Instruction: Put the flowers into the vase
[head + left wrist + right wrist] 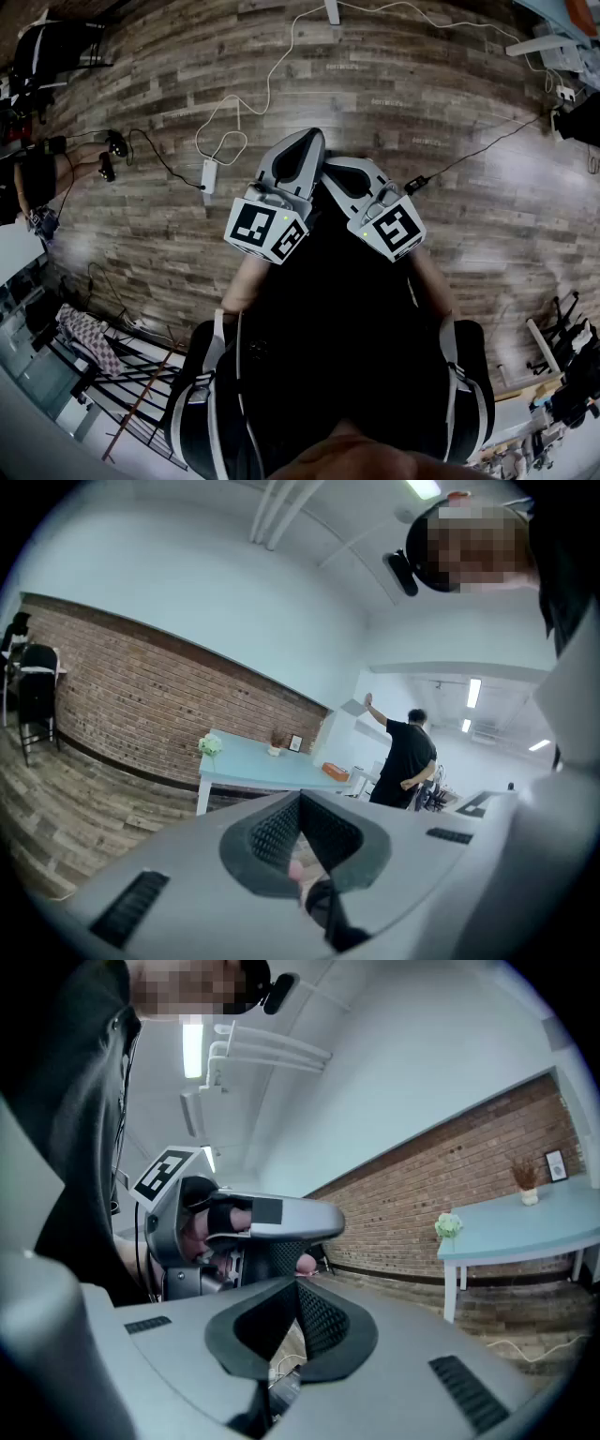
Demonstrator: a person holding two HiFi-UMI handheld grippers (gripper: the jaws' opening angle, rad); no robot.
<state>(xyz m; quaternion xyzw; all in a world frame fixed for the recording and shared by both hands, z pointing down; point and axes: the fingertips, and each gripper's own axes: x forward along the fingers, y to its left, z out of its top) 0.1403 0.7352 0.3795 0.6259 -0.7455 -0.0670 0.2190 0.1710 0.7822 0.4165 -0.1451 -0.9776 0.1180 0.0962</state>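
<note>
Not started. Left gripper and right gripper both have jaws together with nothing between them, held close to the body. Flowers sit at the corner of the far table, well apart from both. Can't pick out the vase at this range. Approach, pickup and placing are all left.

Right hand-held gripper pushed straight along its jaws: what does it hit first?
Probably the left hand-held gripper, whose jaws cross just ahead of the shut right hand-held gripper. Depth is unclear; it might pass under.
</note>
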